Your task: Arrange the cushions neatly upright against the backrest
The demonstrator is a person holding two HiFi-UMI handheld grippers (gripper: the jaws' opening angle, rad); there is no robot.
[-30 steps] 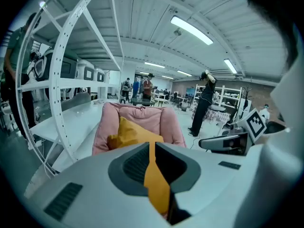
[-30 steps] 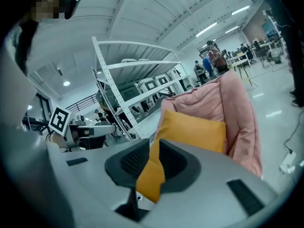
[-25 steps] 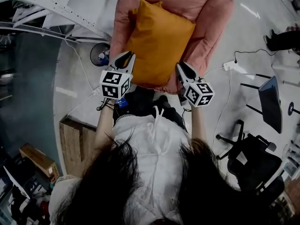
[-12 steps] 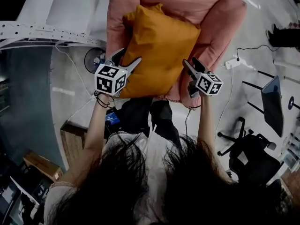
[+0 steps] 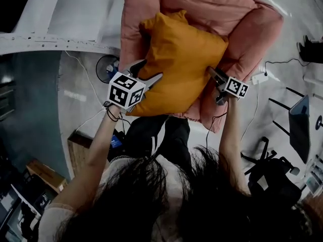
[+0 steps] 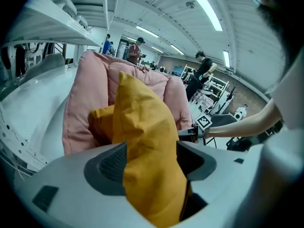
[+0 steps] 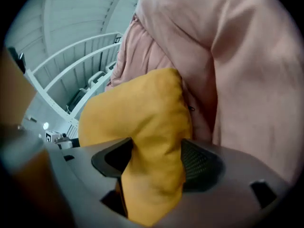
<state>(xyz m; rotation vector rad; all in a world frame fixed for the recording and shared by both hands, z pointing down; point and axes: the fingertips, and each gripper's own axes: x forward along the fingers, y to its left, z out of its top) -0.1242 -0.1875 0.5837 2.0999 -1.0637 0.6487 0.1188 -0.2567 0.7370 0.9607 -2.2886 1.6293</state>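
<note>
Now the left tongs (image 5: 150, 69) are at the left edge of the orange cushion (image 5: 186, 59). Their jaws have just been opening and stand wide apart. A corner of the cushion is between them, but they do not squeeze it. The cushion sits in the middle, in the seat of the pink chair (image 5: 242, 14). It stands up on its edge, tipped a little, and leans on the chair's soft back. The chair's puffy arms are on both sides of it. The right tongs (image 5: 216, 83) are at the cushion's right edge. Their jaws have just been opening too and are wide apart. Another corner of the cushion pokes in between them, loose, with the pink arm just beside.
</note>
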